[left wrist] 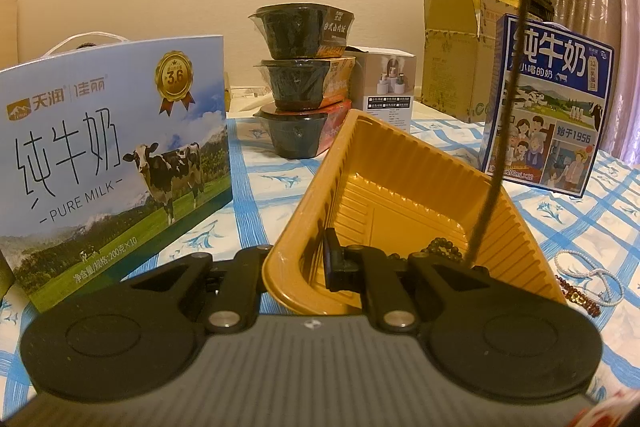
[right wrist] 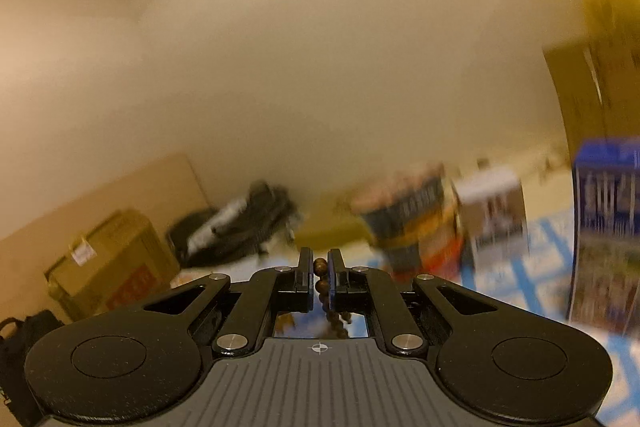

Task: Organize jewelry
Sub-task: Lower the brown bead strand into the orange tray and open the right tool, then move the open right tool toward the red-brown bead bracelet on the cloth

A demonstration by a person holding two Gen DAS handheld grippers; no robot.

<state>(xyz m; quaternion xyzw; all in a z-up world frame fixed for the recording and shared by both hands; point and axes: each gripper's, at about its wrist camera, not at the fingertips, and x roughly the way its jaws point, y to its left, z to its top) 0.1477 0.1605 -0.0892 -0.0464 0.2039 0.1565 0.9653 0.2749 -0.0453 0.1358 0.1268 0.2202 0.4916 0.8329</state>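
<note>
Blue-and-white checked cloth is covering the tabletop [left wrist: 256,195] under a plain cream wall. Near its front edge, the left gripper [left wrist: 320,259] is pinching the near wall of a gold plastic tray [left wrist: 400,163], one finger inside and the other outside, and the tray is tilting up on that grip. A string of dark beads [left wrist: 444,247] is lying in the tray's low near corner, and a long dark beaded strand [left wrist: 516,67] is hanging down into the tray from above. Just beside the tray on the cloth, a thin white bead chain [left wrist: 592,273] and a reddish-brown bracelet [left wrist: 580,297] are lying close together. The right gripper [right wrist: 320,277] is pressing its jaws onto a strand of brown wooden beads [right wrist: 320,285], which is dangling below the fingers; everything past it is blurring in that view. Farther out on the tabletop, a light-blue milk carton [left wrist: 116,163] is standing to the left, three stacked black bowls [left wrist: 304,79] are sitting behind the tray, and a dark-blue milk box [left wrist: 548,103] is standing to the right.
</note>
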